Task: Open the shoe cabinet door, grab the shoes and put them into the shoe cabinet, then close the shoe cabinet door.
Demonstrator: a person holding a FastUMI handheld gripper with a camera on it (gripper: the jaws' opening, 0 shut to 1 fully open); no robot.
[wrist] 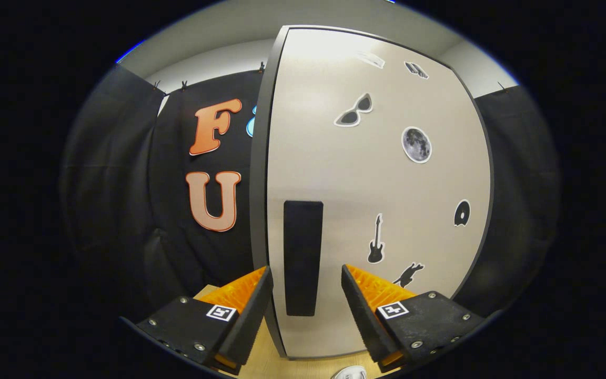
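The tongs (303, 295) were held spread, straddling the handle (303, 258) near the shoe cabinet door (387, 173) left edge.

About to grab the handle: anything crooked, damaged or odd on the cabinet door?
Nothing stands out. The cabinet door looks closed and undamaged, its stickers flat. The dark handle stands upright between the open gripper fingers, which are not yet touching it.

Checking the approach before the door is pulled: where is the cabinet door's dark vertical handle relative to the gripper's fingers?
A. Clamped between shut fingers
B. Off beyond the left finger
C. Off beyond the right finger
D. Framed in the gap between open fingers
D: the handle on the cabinet door stands in the gap of the open gripper, neither finger pressing it.
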